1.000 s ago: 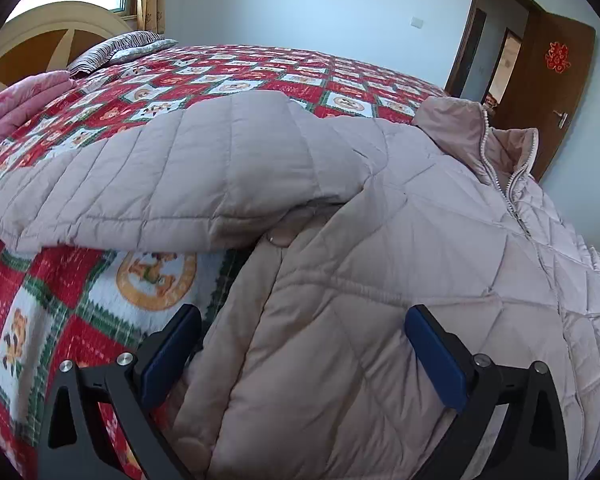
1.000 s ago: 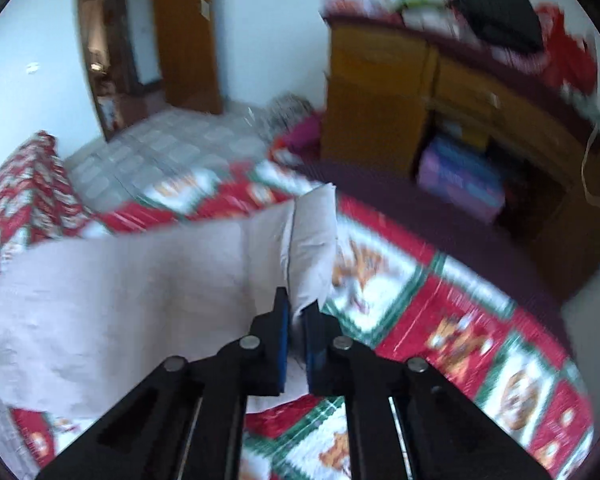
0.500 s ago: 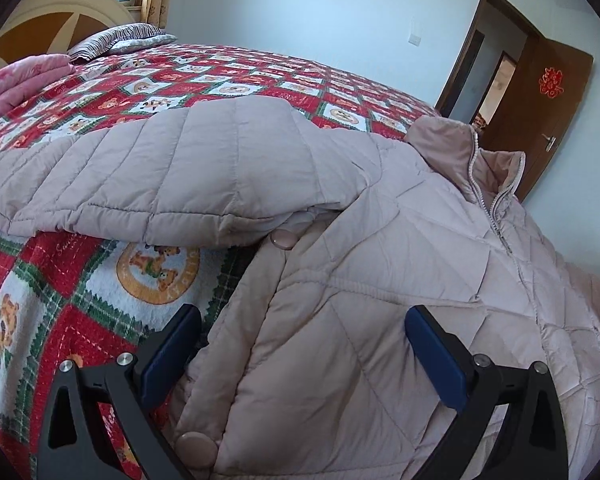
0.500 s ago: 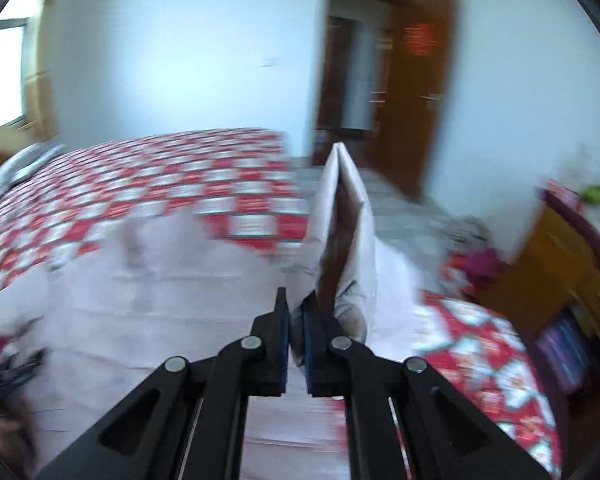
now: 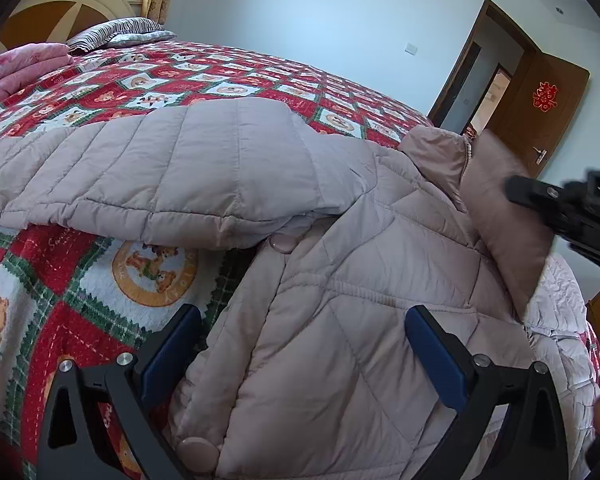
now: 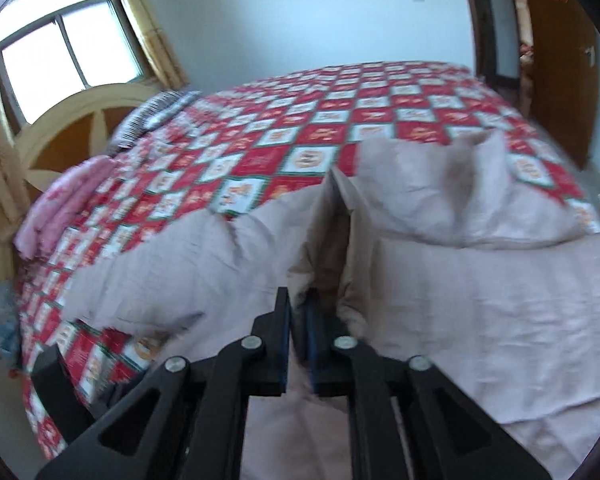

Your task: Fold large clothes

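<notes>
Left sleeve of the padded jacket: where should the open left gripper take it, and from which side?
Best guess: the left gripper takes the sleeve at its near folded edge, coming from the bedspread side; that edge overhangs slightly, so a finger can slip under.

Inventory of items visible across the two wrist views.

One quilted beige jacket (image 5: pixel 339 320), with two round buttons showing on it, one near the sleeve fold (image 5: pixel 284 243) and one at the lower hem (image 5: pixel 198 451); one bed with a red checked quilt (image 5: pixel 80 280); one striped pillow (image 5: pixel 116 32); one folded pink blanket (image 5: pixel 16 68); one curved headboard (image 6: pixel 80 120); one window (image 6: pixel 68 56); one brown door (image 5: pixel 547 112); two claws, left claw (image 5: pixel 303 360) and right claw (image 6: pixel 298 344).
</notes>
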### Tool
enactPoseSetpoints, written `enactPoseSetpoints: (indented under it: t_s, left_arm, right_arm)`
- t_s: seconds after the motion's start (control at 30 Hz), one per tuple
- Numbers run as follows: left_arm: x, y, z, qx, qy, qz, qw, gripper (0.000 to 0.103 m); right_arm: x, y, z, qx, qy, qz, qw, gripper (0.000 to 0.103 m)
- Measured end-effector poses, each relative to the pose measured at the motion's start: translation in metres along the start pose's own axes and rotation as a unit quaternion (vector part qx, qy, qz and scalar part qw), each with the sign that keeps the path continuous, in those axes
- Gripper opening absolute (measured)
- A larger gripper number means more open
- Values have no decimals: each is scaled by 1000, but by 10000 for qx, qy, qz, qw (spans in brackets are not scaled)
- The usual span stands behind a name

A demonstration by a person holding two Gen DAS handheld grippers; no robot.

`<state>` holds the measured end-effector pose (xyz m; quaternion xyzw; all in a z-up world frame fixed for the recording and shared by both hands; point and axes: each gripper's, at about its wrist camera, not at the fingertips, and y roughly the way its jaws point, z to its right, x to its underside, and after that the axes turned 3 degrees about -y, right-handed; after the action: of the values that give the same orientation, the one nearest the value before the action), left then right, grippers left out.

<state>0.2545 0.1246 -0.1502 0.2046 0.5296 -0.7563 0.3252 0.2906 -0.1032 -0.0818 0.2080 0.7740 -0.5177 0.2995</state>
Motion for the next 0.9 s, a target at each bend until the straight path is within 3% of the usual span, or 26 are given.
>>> enactPoseSetpoints:
  t_s: [0.03,0.1,0.17,0.27,0.33,0.37,0.4,0.5,0.57,0.67,0.8,0.9]
  left_arm:
    - [0,0,0,5,-3,0,10000,102]
    - [0,0,-1,3,-2,-2,10000,102]
    - [0,0,-1,-8,5,-9,10000,102]
    - [0,1,0,-28,17,-18,10000,102]
    - [0,1,0,-44,25,-25,10000,102]
    - [0,1,1,-60,33,-32,10000,102]
    - [0,1,2,-79,44,-39,10000,102]
    - [-3,1,8,-224,152,-94,9996,102]
    - [-9,-5,22,-369,427,-129,9983,102]
    - [-23,-21,54,-509,882,86,9948,102]
    - [-45,-26,101,-351,1335,328,9899,102]
    - [-51,-6,127,-387,1492,354,9874,102]
  right_arm:
    - [-1,0,0,-143,33,-37,9999,32]
    - [-2,-17,9,-438,166,186,9987,75]
    - [-3,-46,22,-572,260,575,9964,83]
    - [-4,-85,54,-224,450,1028,9934,83]
    - [0,-104,89,599,653,1035,9907,66]
    - [2,-108,104,954,733,931,9884,44]
    - [8,-110,126,1383,891,778,9833,28]
    - [29,-115,183,2027,1587,666,9640,24]
    - [47,-111,211,2149,2084,547,9526,24]
    - [72,-87,229,1644,2660,241,9495,24]
    - [64,-88,211,1656,2477,291,9541,27]
    - [55,-107,206,1636,2361,759,9548,26]
